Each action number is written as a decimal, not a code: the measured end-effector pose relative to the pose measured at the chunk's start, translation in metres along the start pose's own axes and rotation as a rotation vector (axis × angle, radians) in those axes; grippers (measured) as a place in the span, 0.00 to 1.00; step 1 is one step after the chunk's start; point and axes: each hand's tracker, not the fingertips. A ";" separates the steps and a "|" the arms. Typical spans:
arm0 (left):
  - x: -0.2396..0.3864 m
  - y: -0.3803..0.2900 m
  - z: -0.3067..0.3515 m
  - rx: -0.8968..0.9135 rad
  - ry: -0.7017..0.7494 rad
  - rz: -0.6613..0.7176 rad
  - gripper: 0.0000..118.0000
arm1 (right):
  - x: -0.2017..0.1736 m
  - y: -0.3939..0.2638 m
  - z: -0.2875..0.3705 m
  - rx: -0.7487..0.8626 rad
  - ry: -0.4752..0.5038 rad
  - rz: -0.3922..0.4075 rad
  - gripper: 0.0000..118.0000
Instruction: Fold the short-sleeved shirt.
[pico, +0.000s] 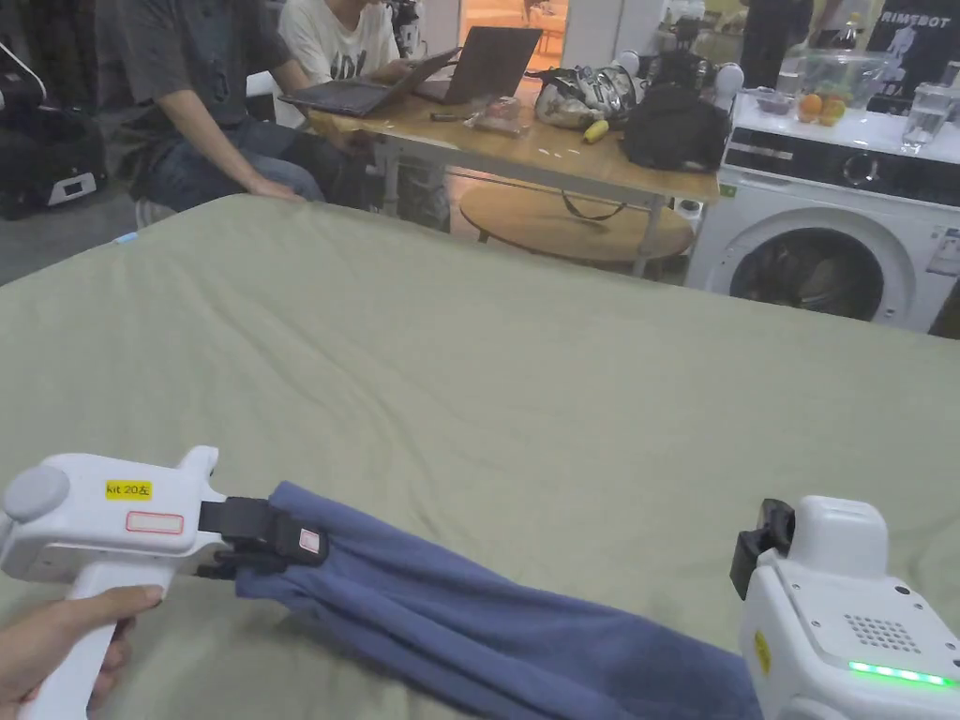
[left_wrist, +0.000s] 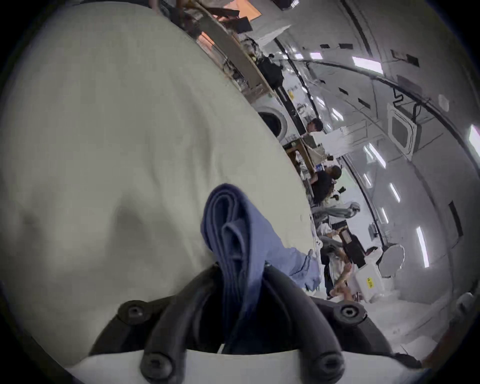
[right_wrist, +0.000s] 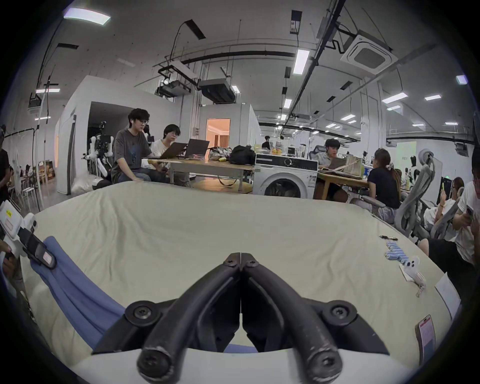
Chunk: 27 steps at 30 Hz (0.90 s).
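Observation:
The blue short-sleeved shirt lies gathered into a long narrow band across the near part of the bed. My left gripper is shut on its left end. In the left gripper view, folded blue cloth bunches out between the black jaws of that gripper. The band runs right and passes under the white body of my right gripper. In the right gripper view the right gripper has its jaws shut tip to tip with no cloth seen between them. The shirt stretches left towards the left gripper.
The bed's pale green sheet stretches wide beyond the shirt. A pen, a blue-and-white bundle, papers and a phone lie at its right side. Past the far edge, people sit at a wooden table beside a washing machine.

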 end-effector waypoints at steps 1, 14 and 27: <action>0.002 0.003 0.006 0.013 0.005 0.008 0.04 | 0.000 0.001 0.001 0.003 0.002 0.002 0.00; 0.130 -0.035 -0.028 -0.037 0.007 -0.045 0.04 | 0.010 0.004 0.011 0.012 0.003 0.011 0.00; 0.150 -0.057 -0.212 -0.356 0.274 -0.172 0.04 | 0.040 -0.009 0.019 -0.017 -0.058 -0.006 0.00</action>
